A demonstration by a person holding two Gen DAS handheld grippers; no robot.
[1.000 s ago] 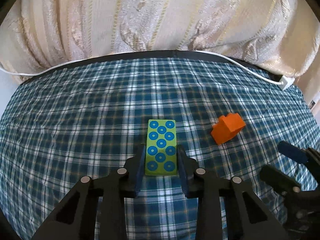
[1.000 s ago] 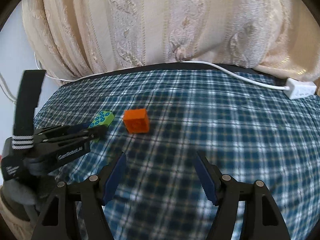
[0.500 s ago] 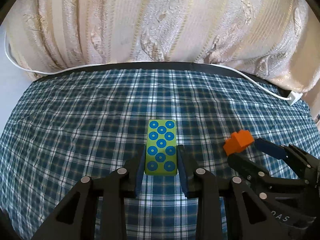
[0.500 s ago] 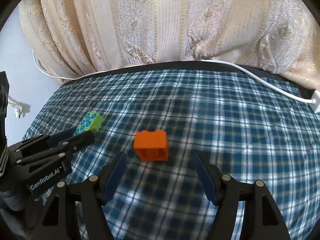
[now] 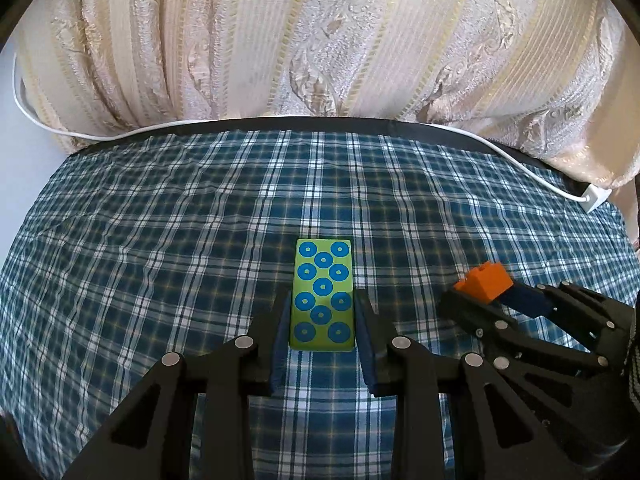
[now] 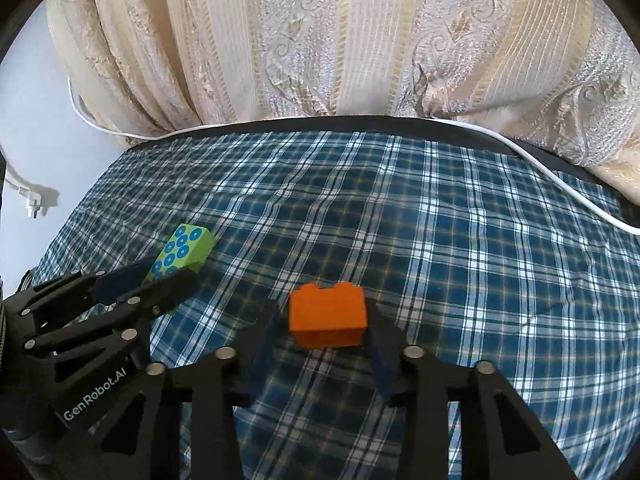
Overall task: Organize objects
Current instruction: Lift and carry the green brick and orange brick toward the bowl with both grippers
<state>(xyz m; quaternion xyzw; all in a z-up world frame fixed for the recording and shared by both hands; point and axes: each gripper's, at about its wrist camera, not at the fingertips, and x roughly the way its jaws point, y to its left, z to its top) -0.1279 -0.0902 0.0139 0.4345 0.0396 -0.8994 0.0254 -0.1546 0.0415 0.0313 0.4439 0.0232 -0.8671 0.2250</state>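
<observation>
Right wrist view: right claw (image 6: 320, 334) closing around the orange studded plastic brick (image 6: 327, 316) may skew it on the soft checked cloth (image 6: 440, 240), while left claw (image 5: 322, 320) clamps the green blue-dotted block (image 5: 323, 294).

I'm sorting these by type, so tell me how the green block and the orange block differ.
The green block is long, flat-topped and printed with blue rings; the orange block is short, plain, with studs on top. The left gripper holds the green one; the right gripper is closing around the orange one. Both sit over the plaid cloth.

Green blue-dotted block (image 5: 323, 295) – orange brick (image 6: 327, 315) – plaid cloth (image 5: 160, 240)
</observation>
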